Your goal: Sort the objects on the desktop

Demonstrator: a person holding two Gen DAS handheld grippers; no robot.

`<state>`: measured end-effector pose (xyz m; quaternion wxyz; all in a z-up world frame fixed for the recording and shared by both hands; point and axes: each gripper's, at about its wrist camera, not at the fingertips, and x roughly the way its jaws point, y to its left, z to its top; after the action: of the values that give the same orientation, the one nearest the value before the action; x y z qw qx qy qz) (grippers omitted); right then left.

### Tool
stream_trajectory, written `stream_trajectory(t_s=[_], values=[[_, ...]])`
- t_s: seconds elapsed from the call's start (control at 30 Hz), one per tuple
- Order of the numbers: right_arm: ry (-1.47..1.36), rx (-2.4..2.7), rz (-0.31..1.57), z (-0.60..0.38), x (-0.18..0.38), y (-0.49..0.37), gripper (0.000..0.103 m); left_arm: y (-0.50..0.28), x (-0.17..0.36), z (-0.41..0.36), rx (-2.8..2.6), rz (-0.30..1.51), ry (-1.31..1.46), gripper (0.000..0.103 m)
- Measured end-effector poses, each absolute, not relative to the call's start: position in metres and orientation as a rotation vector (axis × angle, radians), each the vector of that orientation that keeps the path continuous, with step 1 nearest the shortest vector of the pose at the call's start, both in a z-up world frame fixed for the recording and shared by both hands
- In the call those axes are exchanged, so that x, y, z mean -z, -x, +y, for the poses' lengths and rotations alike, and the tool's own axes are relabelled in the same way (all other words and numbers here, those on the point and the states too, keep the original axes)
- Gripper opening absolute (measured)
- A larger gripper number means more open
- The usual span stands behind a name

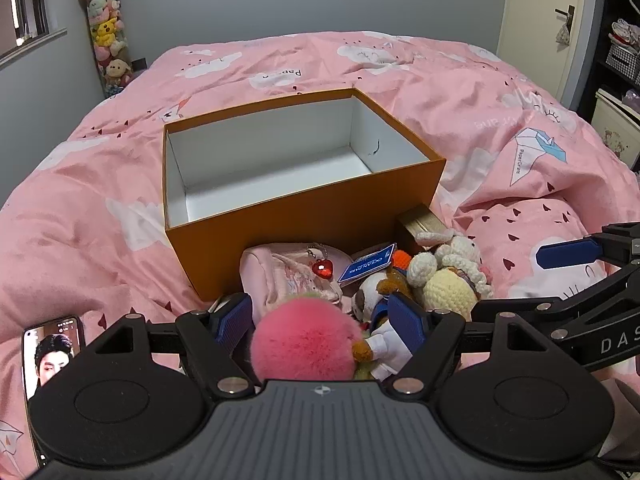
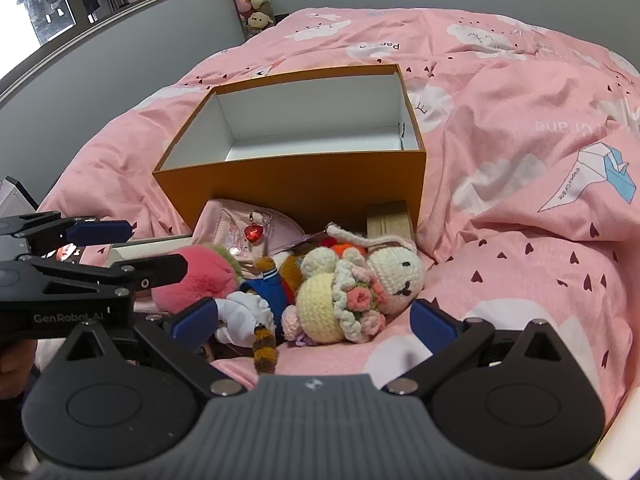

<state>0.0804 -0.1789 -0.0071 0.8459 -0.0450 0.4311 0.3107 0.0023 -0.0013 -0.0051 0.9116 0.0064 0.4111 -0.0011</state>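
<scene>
An open orange box with a bare white inside sits on the pink duvet. In front of it lies a heap of toys: a pink fluffy ball, a pink pouch with a red heart charm, a plush dog in blue and a crocheted bunny. My left gripper is open, with the fluffy ball between its blue pads. My right gripper is open around the bunny and the dog, pads apart from them.
A small gold box leans at the orange box's right corner. A phone with a lit screen lies at the left. A tall tube of plush toys stands in the corner. A door is far right.
</scene>
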Motion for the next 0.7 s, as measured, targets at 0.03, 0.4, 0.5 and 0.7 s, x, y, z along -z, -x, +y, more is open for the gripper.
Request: stream_trajectory(t_s=[0.03, 0.4, 0.5, 0.7], values=[[0.096, -0.654, 0.909, -0.1786, 0.0068, -0.0805, 0.103, -0.0022, 0.0052, -0.0013, 0.002, 0.847, -0.014, 0.089], [0.095, -0.65, 0.911, -0.1797, 0.008, -0.0813, 0.103, -0.0038, 0.007, -0.0007, -0.006, 0.863, -0.019, 0.089], [0.091, -0.647, 0.914, -0.1806, 0.0088, -0.0823, 0.103, -0.0037, 0.007, -0.0005, -0.005, 0.861, -0.019, 0.089], [0.089, -0.642, 0.921, -0.1803, 0.0099, -0.0841, 0.103, -0.004, 0.0067, -0.0005, -0.008, 0.865, -0.016, 0.088]])
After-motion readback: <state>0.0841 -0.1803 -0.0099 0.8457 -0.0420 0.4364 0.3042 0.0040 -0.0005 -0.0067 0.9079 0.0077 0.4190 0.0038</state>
